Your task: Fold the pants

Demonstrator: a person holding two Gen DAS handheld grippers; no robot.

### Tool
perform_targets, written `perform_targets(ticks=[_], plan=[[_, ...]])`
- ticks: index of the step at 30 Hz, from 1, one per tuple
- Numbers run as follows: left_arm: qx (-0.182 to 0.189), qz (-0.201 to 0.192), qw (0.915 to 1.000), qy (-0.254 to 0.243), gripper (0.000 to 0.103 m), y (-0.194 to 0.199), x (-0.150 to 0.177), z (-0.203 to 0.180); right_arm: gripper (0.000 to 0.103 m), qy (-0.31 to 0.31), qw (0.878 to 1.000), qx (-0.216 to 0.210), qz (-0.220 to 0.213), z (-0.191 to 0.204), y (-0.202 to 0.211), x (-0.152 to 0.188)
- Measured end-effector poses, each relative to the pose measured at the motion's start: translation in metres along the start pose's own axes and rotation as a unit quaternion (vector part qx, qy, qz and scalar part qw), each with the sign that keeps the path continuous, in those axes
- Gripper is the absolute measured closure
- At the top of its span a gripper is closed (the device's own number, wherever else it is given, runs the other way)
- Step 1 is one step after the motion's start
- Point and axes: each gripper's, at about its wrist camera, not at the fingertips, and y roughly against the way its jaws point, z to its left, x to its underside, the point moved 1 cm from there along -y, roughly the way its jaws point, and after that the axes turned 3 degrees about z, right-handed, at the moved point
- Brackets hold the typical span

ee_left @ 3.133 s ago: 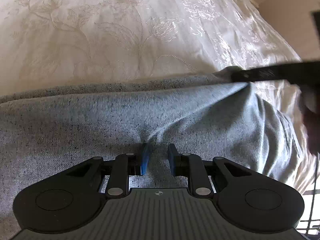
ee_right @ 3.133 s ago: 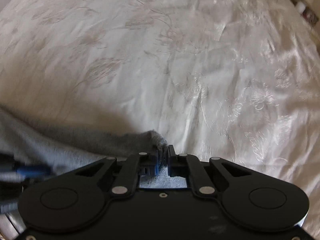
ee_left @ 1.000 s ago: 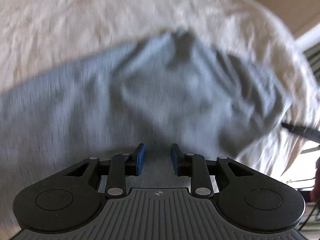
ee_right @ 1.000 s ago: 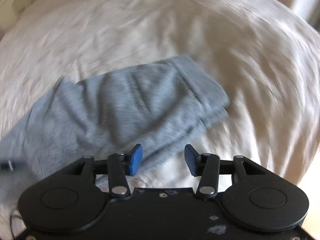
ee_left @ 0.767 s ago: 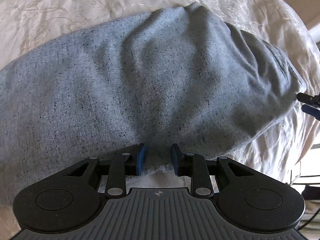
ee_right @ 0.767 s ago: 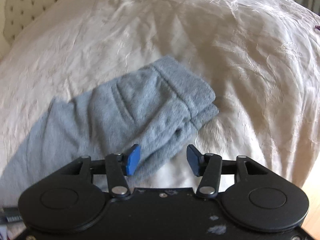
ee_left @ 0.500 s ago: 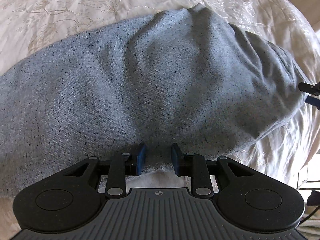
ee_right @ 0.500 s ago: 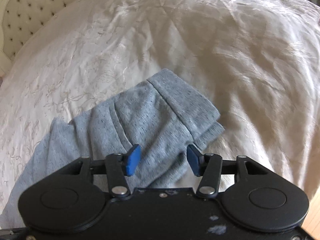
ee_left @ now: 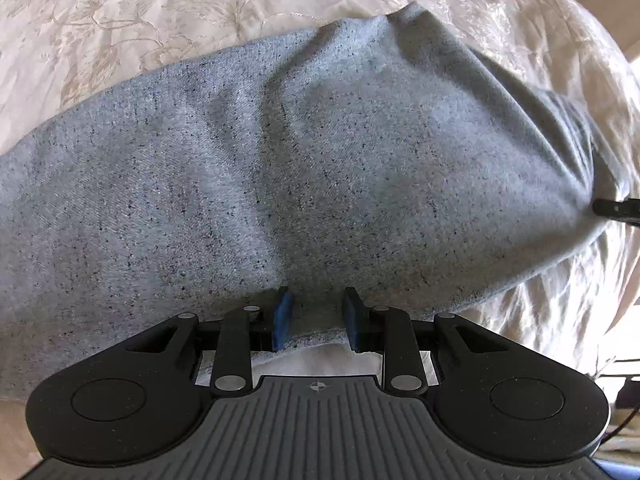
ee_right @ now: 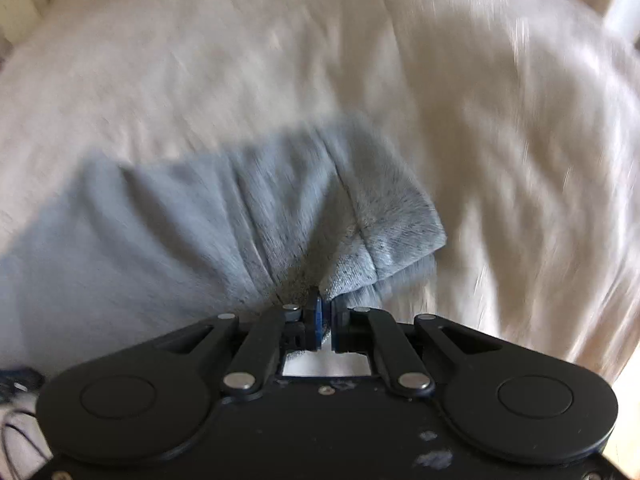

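Half a second ago the right gripper [ee_right: 325, 322] had its jaws spread wide over the pants [ee_right: 224, 224]; now they have snapped together, pinching a bunched fold of cloth at the 6 o'clock hem, beside the ribbed cuff at 3 o'clock. The left gripper [ee_left: 316, 320] has kept its jaws partly apart astride the near hem, though whether the pads actually press it is unclear. The pants, soft speckled grey knit, lie folded and rumpled on the bed [ee_left: 120, 20], whose cream cover is glossy and flower-embroidered.
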Motion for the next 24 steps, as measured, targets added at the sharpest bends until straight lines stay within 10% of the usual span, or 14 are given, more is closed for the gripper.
perform_targets(ticks=[4, 6, 21, 22, 24], plan=[[-0.019, -0.011, 0.9997, -0.006, 0.076, 0.014, 0.001, -0.004, 0.078, -0.019, 0.999, -0.026, -0.034, -0.009, 0.017, -0.001], [-0.018, -0.026, 0.9995, -0.007, 0.075, 0.023, 0.001, -0.008, 0.039, -0.048, 0.997, -0.03, -0.048, -0.022, 0.027, 0.001], [0.006, 0.009, 0.9993, 0.036, 0.075, -0.009, -0.006, 0.004, 0.014, -0.222, 0.964, -0.147, -0.025, -0.074, -0.032, -0.011], [0.007, 0.011, 0.9993, 0.036, 0.075, -0.009, -0.005, 0.006, 0.014, -0.237, 0.959, -0.155, -0.028, -0.076, -0.034, -0.013], [0.004, 0.013, 0.9995, 0.029, 0.075, -0.01, -0.006, 0.005, 0.077, -0.249, 0.956, -0.153, -0.025, -0.075, -0.034, -0.019]])
